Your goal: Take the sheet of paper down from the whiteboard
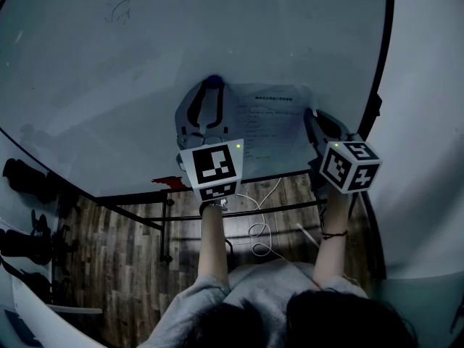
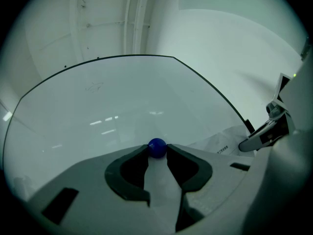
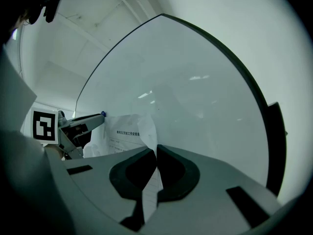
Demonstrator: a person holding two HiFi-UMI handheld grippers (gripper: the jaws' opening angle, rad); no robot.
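Left gripper view: the jaws of the left gripper (image 2: 157, 150) clench a blue magnet (image 2: 157, 145) on the whiteboard (image 2: 122, 102). The right gripper (image 3: 156, 151) pinches the right edge of the sheet of paper (image 3: 124, 133), which hangs on the board between both grippers.

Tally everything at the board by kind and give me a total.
whiteboard: 1
sheet of paper: 1
blue magnet: 1
grippers: 2, the left gripper and the right gripper
Total: 5
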